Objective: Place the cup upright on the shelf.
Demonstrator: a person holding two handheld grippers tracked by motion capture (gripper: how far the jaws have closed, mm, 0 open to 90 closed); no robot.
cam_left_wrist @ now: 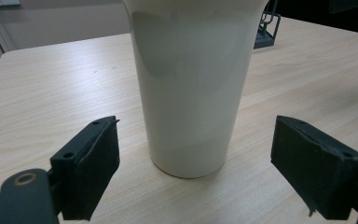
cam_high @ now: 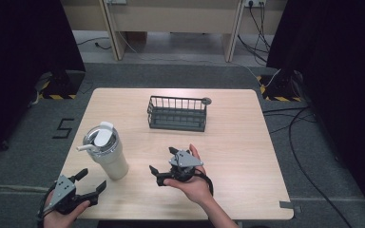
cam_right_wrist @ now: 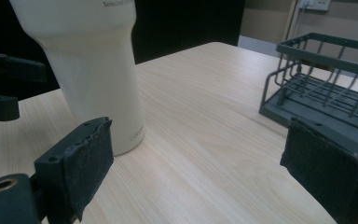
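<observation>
Nearest the high camera, the left gripper (cam_high: 89,185) is hovering at the front left corner of the bench (cam_high: 247,156), gripped in the person's left hand (cam_high: 59,213); its fingers (cam_left_wrist: 86,168) are standing wide apart and holding nothing, and in the left gripper view they are framing the cream tumbler (cam_high: 107,154) from either side without touching it; the tumbler is standing upright on the bench just beyond those fingers, carrying a clear lid and a white straw that is sticking out to its left; the right gripper (cam_high: 164,164) is sitting just to the right of the tumbler, near the middle of the bench's front half, cradled in the person's right hand (cam_high: 192,183); its fingers (cam_right_wrist: 77,170) are likewise spread wide and are grasping nothing, pointing between the tumbler and the dark wire basket (cam_high: 177,114); that basket is resting farther back on the bench, well apart from both grippers.
</observation>
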